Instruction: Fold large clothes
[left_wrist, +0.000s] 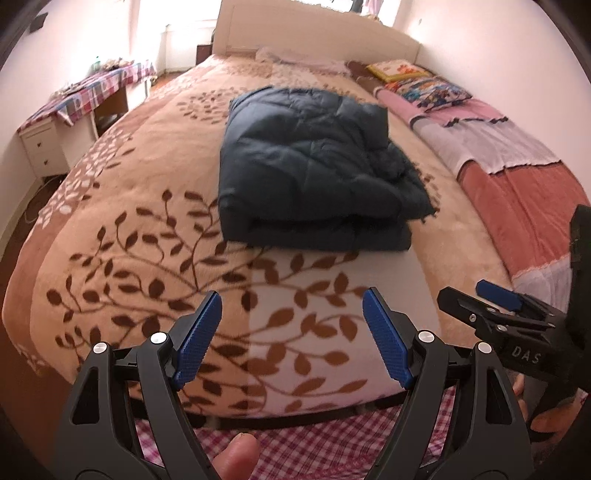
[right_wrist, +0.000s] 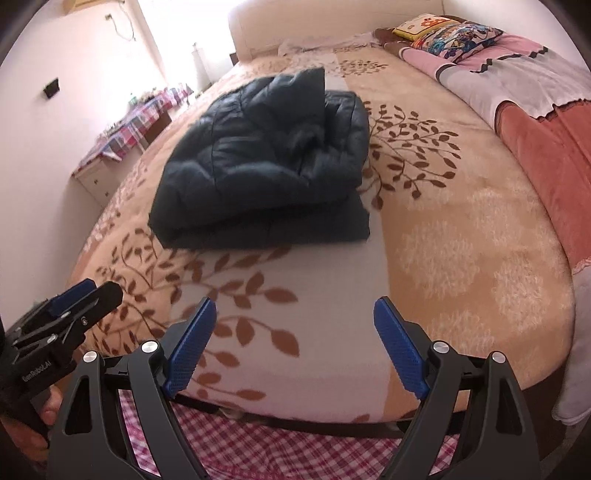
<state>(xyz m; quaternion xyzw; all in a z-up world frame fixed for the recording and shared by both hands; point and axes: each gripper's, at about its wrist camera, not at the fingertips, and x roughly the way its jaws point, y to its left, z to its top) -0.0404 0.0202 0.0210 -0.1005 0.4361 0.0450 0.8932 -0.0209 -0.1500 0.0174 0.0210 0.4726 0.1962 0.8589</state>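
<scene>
The left gripper (left_wrist: 291, 310) is wide open. Its two blue pads (left_wrist: 201, 332) are far apart and hold nothing. It hangs in the air over the near edge of the bed (left_wrist: 110, 206) and touches nothing.

The right gripper (right_wrist: 295, 317) is wide open too. Nothing is between its pads (right_wrist: 397, 350), and it also sits above the near edge of the bed, beside the left one.

The dark blue puffy coat (left_wrist: 310, 166) lies folded in a thick bundle in the middle of the bed, on the tan blanket with brown leaves (right_wrist: 443, 240). It is well apart from both grippers.
</scene>
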